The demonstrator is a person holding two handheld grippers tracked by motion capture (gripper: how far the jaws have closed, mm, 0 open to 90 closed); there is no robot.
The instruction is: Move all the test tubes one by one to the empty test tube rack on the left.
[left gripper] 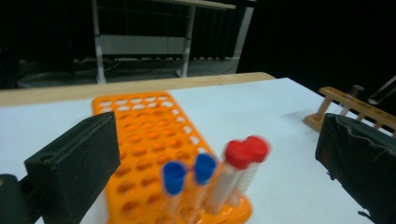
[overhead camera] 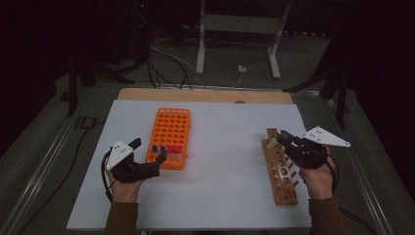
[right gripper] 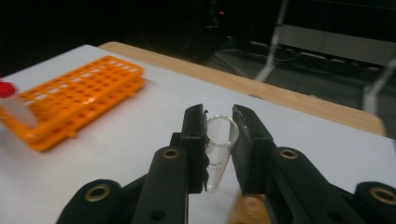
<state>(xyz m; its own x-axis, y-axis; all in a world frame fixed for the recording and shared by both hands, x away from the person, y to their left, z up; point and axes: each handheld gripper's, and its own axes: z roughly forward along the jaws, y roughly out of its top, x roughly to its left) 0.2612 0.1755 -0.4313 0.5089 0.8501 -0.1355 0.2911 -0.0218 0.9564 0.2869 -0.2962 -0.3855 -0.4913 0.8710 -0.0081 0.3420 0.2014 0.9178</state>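
Observation:
My right gripper [overhead camera: 283, 138] is shut on a clear, uncapped tube [right gripper: 219, 149], which hangs upright between the jaws just above the far end of a wooden tube rack [overhead camera: 280, 171]. My left gripper [overhead camera: 148, 152] stands wide open at the near end of an orange tube rack [overhead camera: 172, 129], with nothing between its pads. That near end of the rack holds two blue-capped tubes [left gripper: 175, 177] and two red-capped tubes [left gripper: 245, 149]. They show between the spread jaws in the left gripper view, with no pad touching them.
The racks sit on a white tabletop [overhead camera: 222, 147] with a wooden strip [overhead camera: 205, 94] along its far edge. Beyond the table are a metal frame's legs [overhead camera: 200, 44] and floor cables [overhead camera: 169, 61]. The wooden rack [left gripper: 355, 105] has several vacant holes.

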